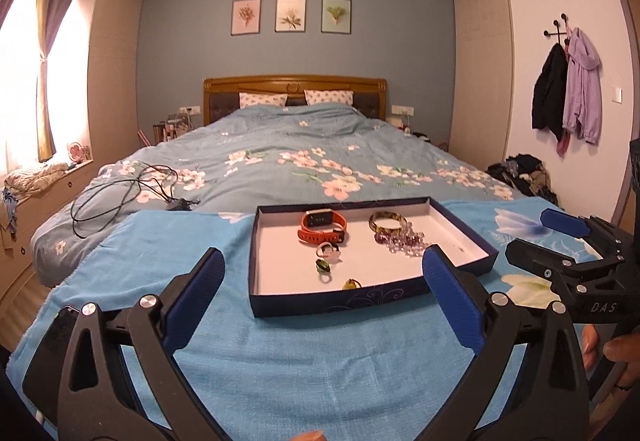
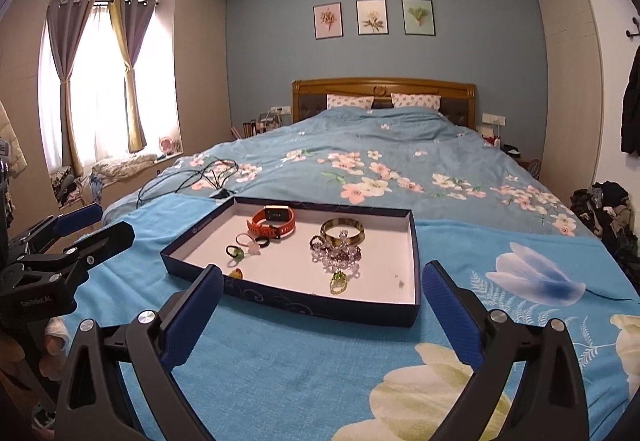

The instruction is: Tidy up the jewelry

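A shallow dark blue box (image 1: 340, 303) (image 2: 320, 308) with a white floor lies on a blue towel. In it lie an orange watch (image 1: 322, 227) (image 2: 274, 223), a gold-green bangle (image 1: 387, 221) (image 2: 342, 231), a purple bead bracelet (image 1: 400, 241) (image 2: 338, 255) and several small rings (image 1: 326, 259) (image 2: 244, 247). My left gripper (image 1: 324, 269) is open and empty just in front of the box. My right gripper (image 2: 322, 283) is open and empty at the box's near edge. Each gripper shows in the other's view, the right one (image 1: 560, 237) and the left one (image 2: 88, 229).
The blue towel (image 1: 280, 353) (image 2: 320, 361) covers a surface at the foot of a bed with a floral duvet (image 1: 300, 157). Black cables (image 1: 128, 189) lie on the bed at the left. Clothes are piled on the floor at the right (image 2: 608, 209).
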`<state>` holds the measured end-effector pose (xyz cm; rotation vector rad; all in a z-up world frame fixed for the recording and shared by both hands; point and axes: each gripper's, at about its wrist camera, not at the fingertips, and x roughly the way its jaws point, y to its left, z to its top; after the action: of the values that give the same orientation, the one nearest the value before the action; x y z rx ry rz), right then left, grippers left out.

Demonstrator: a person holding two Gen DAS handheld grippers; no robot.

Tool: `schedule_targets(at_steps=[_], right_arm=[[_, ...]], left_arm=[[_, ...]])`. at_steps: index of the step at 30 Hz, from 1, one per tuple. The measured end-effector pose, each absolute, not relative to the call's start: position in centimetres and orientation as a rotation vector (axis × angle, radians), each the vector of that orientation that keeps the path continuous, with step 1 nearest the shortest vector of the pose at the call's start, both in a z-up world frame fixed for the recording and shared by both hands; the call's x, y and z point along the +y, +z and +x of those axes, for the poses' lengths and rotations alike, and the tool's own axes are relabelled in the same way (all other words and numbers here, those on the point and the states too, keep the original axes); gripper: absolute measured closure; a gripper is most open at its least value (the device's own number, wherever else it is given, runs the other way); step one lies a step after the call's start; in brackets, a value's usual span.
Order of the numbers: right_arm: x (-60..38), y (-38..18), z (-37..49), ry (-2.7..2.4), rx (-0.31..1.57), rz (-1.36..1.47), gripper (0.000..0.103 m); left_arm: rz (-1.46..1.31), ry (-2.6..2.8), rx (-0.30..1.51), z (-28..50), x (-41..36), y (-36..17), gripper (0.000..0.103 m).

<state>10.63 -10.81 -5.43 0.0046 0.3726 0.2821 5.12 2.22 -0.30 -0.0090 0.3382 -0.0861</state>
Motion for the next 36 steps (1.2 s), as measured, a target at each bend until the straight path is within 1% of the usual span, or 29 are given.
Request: schedule_targets(at_steps=[12, 36], right_arm=[[-11.0, -5.4, 9.3, 0.222, 0.292, -0.007, 0.007], [-11.2, -5.4, 8.5, 0.202, 0.258, 0.012, 0.007]], left_arm=[[-0.025, -0.068, 0.242, 2.2, 2.5, 0.4, 0.006], [-0.033, -0.044, 0.225, 2.1, 2.1, 0.5, 0.006]])
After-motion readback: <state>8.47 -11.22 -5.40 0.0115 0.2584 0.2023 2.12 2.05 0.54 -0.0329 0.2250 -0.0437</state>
